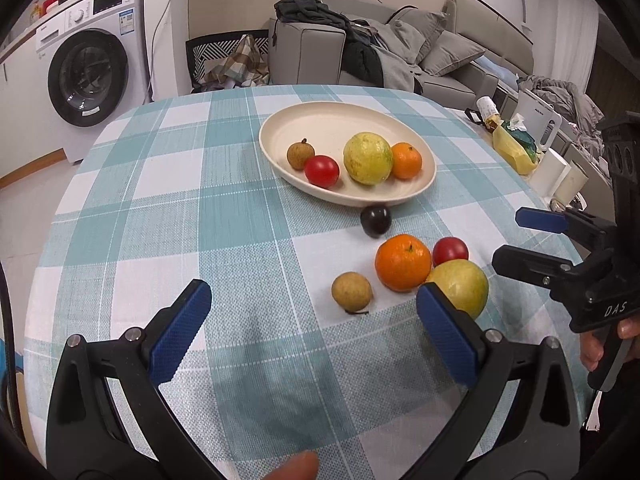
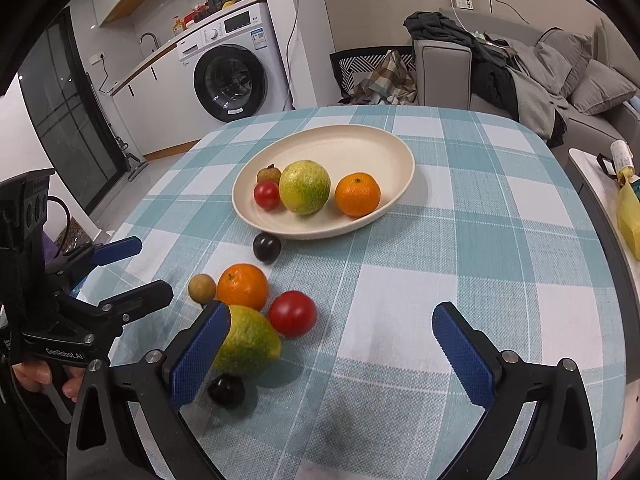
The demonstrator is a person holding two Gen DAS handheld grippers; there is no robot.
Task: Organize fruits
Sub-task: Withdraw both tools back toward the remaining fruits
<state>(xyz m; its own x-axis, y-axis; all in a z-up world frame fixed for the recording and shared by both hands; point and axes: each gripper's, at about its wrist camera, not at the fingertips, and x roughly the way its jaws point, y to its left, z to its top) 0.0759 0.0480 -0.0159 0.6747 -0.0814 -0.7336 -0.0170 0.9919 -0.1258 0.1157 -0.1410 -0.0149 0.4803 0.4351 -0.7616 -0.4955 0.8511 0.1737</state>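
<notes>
Right wrist view: we hold both claws, right claw [image 2: 328,344] and left claw [image 1: 314,320], spread and empty. Loose fruit lies on the tabletop [image 2: 480,240] near the plate [image 2: 384,144]. We should centre on the tomato [image 2: 293,313], then close gently.

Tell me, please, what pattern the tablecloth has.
Teal-and-white check on the tablecloth; clearest in the right wrist view.

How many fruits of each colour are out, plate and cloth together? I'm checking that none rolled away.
Orange fruits: 2
Red fruits: 2
Yellow-green fruits: 2
Brown fruits: 2
Dark fruits: 2
Total: 10
</notes>
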